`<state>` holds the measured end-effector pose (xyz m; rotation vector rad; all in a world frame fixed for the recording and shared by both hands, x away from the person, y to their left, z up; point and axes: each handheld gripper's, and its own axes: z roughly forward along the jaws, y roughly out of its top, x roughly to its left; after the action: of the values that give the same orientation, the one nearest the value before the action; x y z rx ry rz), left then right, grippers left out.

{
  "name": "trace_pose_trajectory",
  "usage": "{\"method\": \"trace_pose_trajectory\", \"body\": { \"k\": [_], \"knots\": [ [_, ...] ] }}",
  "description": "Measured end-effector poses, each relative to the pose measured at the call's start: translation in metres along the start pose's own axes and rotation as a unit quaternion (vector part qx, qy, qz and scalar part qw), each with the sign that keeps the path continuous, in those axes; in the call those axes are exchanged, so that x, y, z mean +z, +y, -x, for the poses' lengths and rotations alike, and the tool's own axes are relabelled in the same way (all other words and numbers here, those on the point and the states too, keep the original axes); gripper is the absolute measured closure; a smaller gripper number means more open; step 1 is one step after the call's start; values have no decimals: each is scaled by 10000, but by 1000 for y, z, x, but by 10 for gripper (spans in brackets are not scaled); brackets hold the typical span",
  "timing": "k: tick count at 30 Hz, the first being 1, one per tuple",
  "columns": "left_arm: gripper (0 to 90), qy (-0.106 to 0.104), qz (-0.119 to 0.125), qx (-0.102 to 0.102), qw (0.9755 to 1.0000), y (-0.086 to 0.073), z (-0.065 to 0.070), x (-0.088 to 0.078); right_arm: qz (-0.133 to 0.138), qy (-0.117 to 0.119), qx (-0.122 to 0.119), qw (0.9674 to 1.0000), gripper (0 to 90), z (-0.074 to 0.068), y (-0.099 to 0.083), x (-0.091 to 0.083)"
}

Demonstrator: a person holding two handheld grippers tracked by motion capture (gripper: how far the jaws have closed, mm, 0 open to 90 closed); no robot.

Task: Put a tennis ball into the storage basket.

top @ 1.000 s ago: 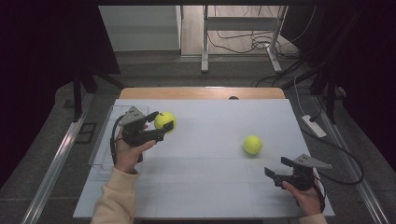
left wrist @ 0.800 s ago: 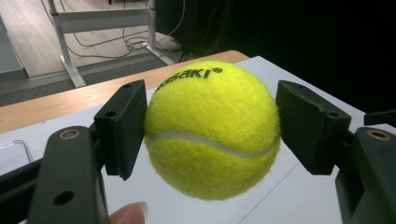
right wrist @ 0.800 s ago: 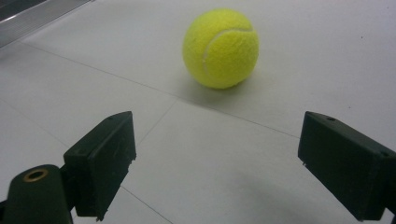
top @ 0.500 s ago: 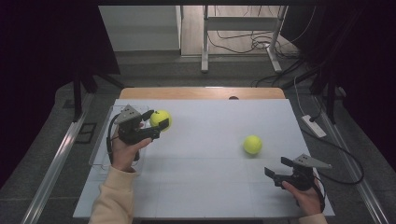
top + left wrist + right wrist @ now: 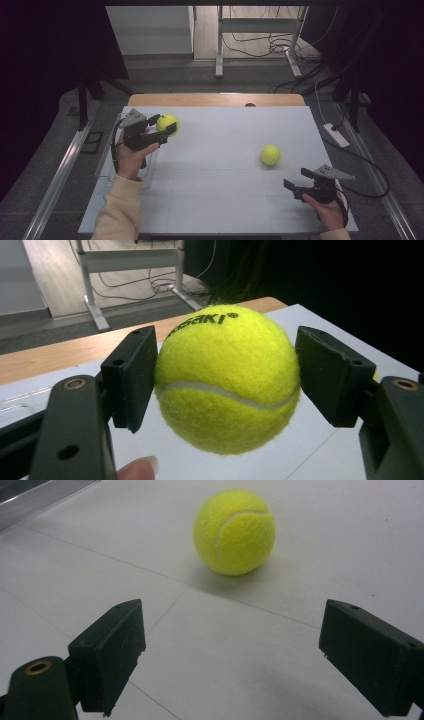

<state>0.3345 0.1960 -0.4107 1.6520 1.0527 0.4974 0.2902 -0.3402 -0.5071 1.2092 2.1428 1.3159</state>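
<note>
Yellow held ball (image 5: 167,121) clamped in raised left tool (image 5: 161,126), wrist level.

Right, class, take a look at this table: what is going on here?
A person holds a gripper in each hand. The left gripper is shut on a tennis ball, lifted above the white table. The right gripper is open, aimed at a second tennis ball resting on the table ahead of it, untouched.
</note>
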Motion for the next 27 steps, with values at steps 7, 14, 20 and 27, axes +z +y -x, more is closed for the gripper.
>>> {"method": "trace_pose_trajectory", "body": {
  "k": [7,14,20,27],
  "knots": [
    [286,122,-11,-13,9999,5,-6,1,4,2,-2,10000,110,0,0,0],
    [286,233,-88,57,9997,9,-11,5,-10,17,19,10000,110,-1,0,1],
    [286,288,-115,17,9995,13,-19,8,-6,17,25,10000,110,-1,0,1],
    [285,423,-133,-5,9990,15,-27,8,-3,14,17,10000,110,-1,0,1]
  ]
}}
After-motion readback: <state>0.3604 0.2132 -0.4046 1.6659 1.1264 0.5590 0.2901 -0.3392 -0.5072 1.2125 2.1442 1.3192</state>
